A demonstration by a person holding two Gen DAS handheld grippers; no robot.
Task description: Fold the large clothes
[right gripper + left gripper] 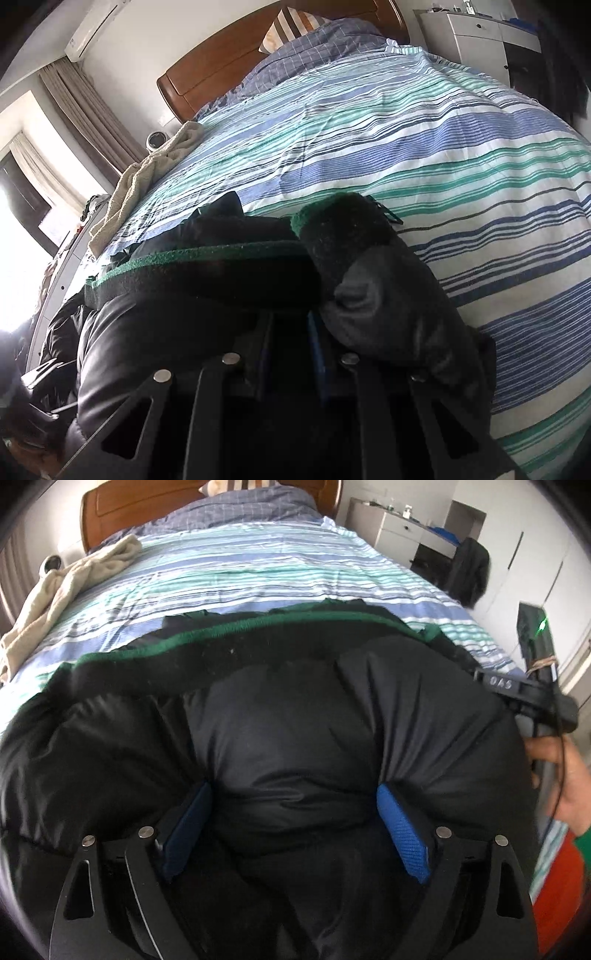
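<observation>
Here we see the black jacket (295, 720) on the striped bed (258, 572), bulging between the left gripper (295, 827) spread wide; only the right wrist view shows the right gripper (291, 343) pinched narrow on jacket fabric.

The black jacket (207, 317) hides the right claw's (291, 347) fingertips and whatever they pinch.

The left hand-held gripper (295, 827) presses down into a black puffy jacket (288, 731) on the bed (258, 572), jaws spread wide with padded fabric bulging between its blue pads (402, 830). A cream towel (62, 590) lies near the headboard (122, 506). The right hand (569, 782) grips its device at the jacket's edge.
</observation>
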